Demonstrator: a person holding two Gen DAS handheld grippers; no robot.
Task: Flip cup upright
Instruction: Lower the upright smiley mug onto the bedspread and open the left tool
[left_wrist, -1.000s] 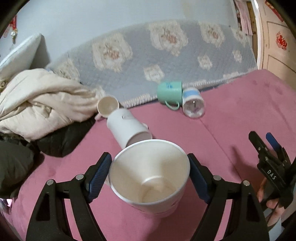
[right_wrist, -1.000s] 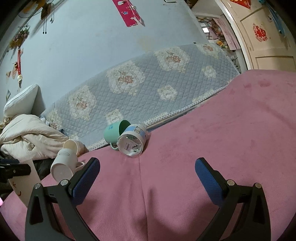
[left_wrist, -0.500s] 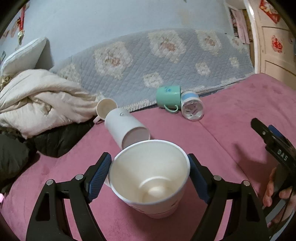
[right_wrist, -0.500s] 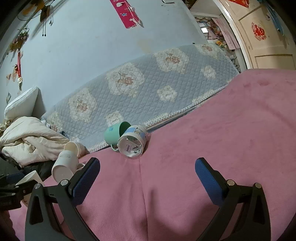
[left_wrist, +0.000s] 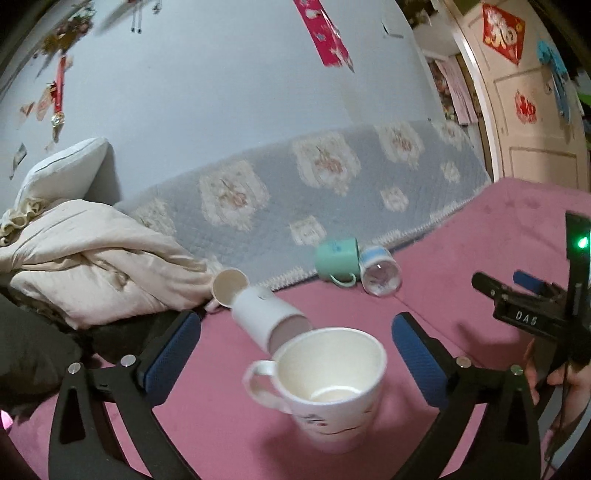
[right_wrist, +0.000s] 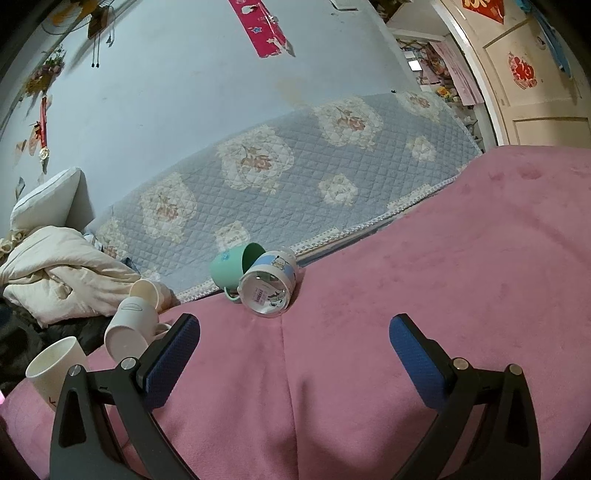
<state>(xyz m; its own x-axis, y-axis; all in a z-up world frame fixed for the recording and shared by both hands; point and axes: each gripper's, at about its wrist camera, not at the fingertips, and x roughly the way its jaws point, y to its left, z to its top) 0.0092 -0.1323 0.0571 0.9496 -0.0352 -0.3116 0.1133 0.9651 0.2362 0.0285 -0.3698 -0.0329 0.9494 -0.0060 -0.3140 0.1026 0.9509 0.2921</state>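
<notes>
A white mug (left_wrist: 328, 384) with a handle stands upright on the pink bed cover, below and between the fingers of my open left gripper (left_wrist: 295, 350), which does not touch it. It also shows in the right wrist view (right_wrist: 51, 369). Behind it a white cup (left_wrist: 266, 317) lies on its side, with a small cream cup (left_wrist: 228, 286) beyond. A green mug (right_wrist: 231, 267) and a clear cup with a blue band (right_wrist: 269, 291) lie on their sides ahead of my open, empty right gripper (right_wrist: 293, 350).
A heap of beige bedding (left_wrist: 92, 258) over dark clothes lies at the left. A grey quilted cover (right_wrist: 295, 177) leans against the wall behind the cups. The right gripper's body (left_wrist: 535, 317) and the hand holding it show at the left view's right edge.
My left gripper has opened, let go of the white mug and drawn back and up. The mug now stands upright on the bed. The right gripper has hardly moved.
</notes>
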